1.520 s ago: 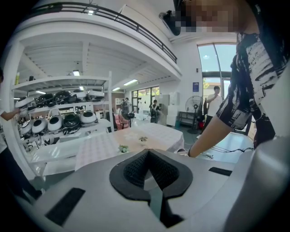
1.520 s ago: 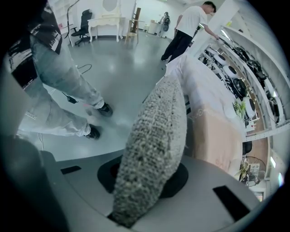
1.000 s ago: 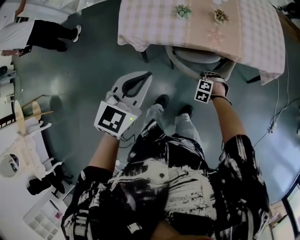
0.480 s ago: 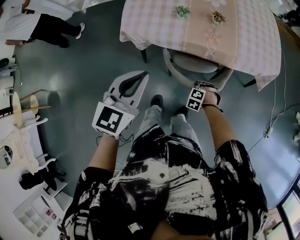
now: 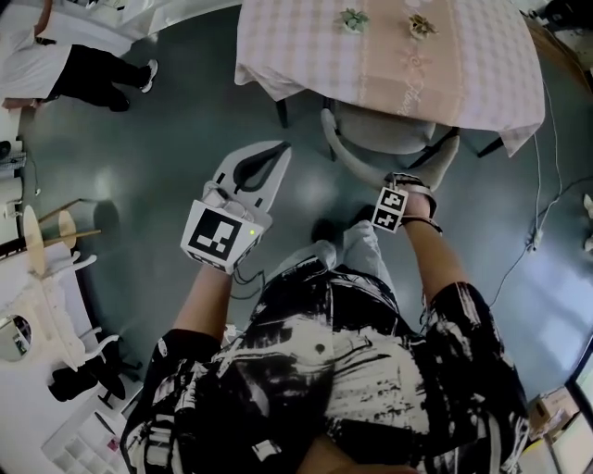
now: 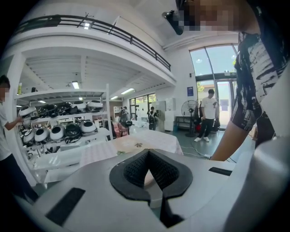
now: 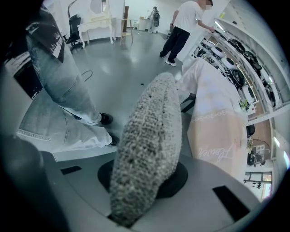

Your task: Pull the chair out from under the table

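Note:
The chair point(image 5: 375, 130) has a grey seat and a curved grey woven back; it stands partly out from under the table point(image 5: 463, 65), which wears a pink checked cloth. My right gripper point(image 5: 408, 183) points steeply down and is shut on the top of the chair back point(image 7: 149, 131), which fills the right gripper view between the jaws of that gripper point(image 7: 145, 179). My left gripper point(image 5: 281, 148) hangs in the air left of the chair, pointing toward the table, touching nothing. In the left gripper view its pads meet at the tip of the gripper point(image 6: 147, 153), with nothing between them.
Two small potted plants point(image 5: 353, 18) stand on the table. A person in a white coat point(image 5: 83, 65) stands at the upper left. White furniture point(image 5: 46, 287) lines the left side. A cable point(image 5: 542, 222) trails on the floor at right. My own legs point(image 5: 357, 250) are just behind the chair.
The chair has come further out from under the table, toward me, with my right gripper shut on its back. I have stepped back; the left gripper has drifted along.

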Demonstrator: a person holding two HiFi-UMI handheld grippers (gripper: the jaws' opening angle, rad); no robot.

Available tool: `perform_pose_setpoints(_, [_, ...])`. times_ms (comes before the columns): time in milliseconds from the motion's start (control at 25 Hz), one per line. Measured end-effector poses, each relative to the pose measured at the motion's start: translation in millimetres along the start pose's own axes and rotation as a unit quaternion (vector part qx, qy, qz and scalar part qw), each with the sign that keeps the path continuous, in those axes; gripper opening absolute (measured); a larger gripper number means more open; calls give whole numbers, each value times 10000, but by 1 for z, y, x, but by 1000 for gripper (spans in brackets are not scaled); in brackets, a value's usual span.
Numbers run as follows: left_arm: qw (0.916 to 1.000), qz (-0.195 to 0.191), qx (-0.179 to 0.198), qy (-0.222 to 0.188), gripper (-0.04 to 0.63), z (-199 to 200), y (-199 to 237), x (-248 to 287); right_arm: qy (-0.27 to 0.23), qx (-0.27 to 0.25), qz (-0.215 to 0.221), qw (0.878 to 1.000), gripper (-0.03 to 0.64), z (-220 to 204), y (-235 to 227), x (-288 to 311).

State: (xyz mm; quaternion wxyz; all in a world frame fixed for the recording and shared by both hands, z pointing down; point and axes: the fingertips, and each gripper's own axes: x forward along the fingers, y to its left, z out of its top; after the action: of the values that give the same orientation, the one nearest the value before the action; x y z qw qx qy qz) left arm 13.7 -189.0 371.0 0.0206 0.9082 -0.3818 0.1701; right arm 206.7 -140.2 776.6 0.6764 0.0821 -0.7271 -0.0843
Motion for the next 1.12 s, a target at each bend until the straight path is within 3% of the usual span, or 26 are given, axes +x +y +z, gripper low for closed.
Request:
perform_pose_setpoints(360, [9994, -319, 115, -45, 0, -21, 0, -52, 55, 259, -28, 9996, 51, 22, 52, -13])
perform_pose_setpoints(760, [9993, -332, 137, -121, 0, -23, -23, -76, 59, 345, 34, 9994, 51, 21, 106, -25])
perform_pose_setpoints(1120, [9996, -214, 137, -127, 0, -24, -83, -103, 32, 249, 22, 9997, 51, 17, 160, -37])
